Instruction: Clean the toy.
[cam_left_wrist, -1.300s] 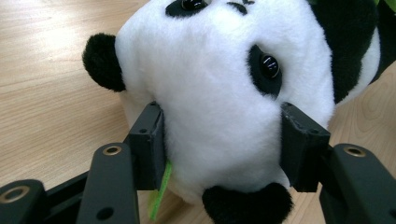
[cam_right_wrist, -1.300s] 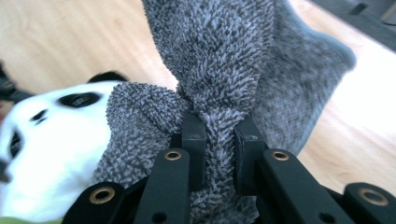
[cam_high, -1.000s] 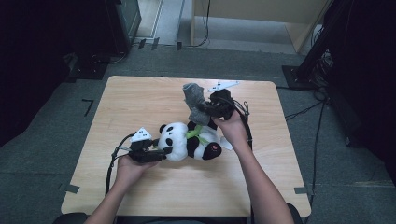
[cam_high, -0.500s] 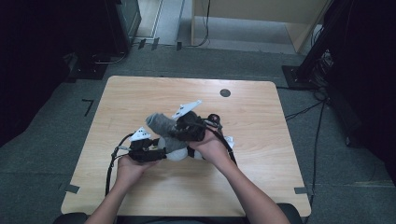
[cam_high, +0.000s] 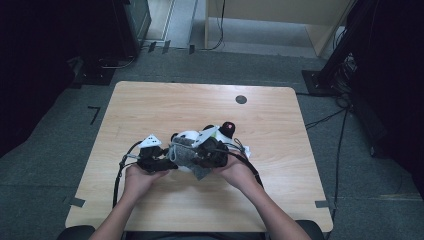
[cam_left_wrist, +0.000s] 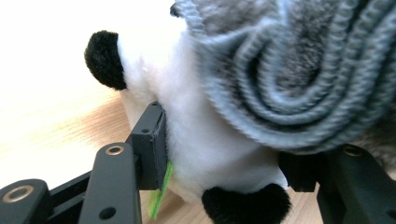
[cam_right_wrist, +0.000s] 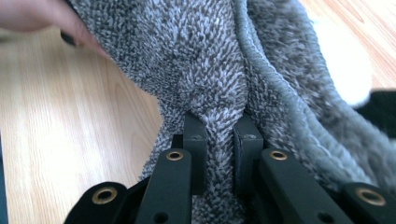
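A black-and-white panda plush (cam_high: 189, 138) lies on the wooden table (cam_high: 300, 190) near its middle. My left gripper (cam_high: 162, 162) holds it from the left. In the left gripper view the pads (cam_left_wrist: 150, 144) press into the panda's white fur (cam_left_wrist: 210, 140), and the jaws have just closed a little further on it. A grey fluffy cloth (cam_high: 184, 155) drapes over the panda and shows as knitted folds (cam_left_wrist: 299, 70). My right gripper (cam_high: 204, 156) comes in from the right, shut on a bunch of the cloth (cam_right_wrist: 215, 84), which is pinched between its pads (cam_right_wrist: 195, 140).
A small dark round disc (cam_high: 241, 99) sits in the tabletop toward the far right. A red spot (cam_high: 228, 126) shows at the panda's far side. Gripper cables (cam_high: 120, 175) trail across the table by both forearms. Dark floor and furniture surround the table.
My right gripper has carried the grey cloth from beyond the panda's right side leftward, nearer and down, over the panda. The left gripper has stayed on the panda.
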